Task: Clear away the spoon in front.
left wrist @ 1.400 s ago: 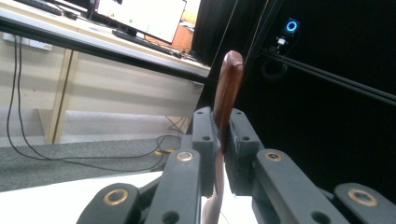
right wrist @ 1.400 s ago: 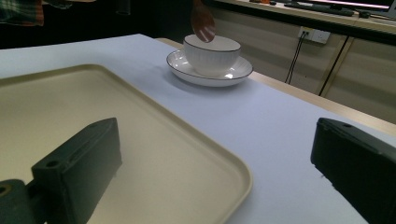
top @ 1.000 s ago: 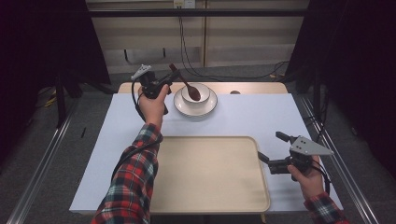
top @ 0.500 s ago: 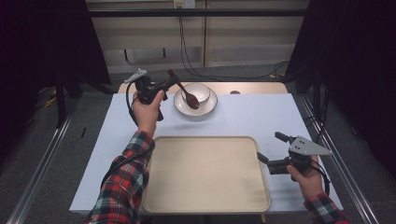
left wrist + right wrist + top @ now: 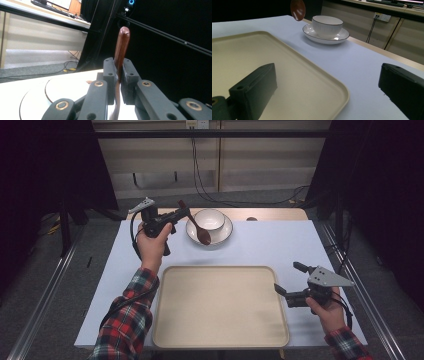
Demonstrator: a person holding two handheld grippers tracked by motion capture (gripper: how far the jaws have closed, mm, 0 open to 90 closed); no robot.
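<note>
One spoon (image 5: pixel 194 224) pinched in the left tool (image 5: pixel 176 216) slants bowl-down above the saucer (image 5: pixel 226 231); tray (image 5: pixel 220 305) nearer, right tool (image 5: pixel 287 281) spread

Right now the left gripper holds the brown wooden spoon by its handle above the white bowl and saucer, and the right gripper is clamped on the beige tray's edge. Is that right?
Not quite. The right gripper is open beside the beige plastic tray, its jaws spread apart with nothing between them, as the right gripper view shows. The left gripper does hold the brown wooden spoon over the white bowl and saucer.
</note>
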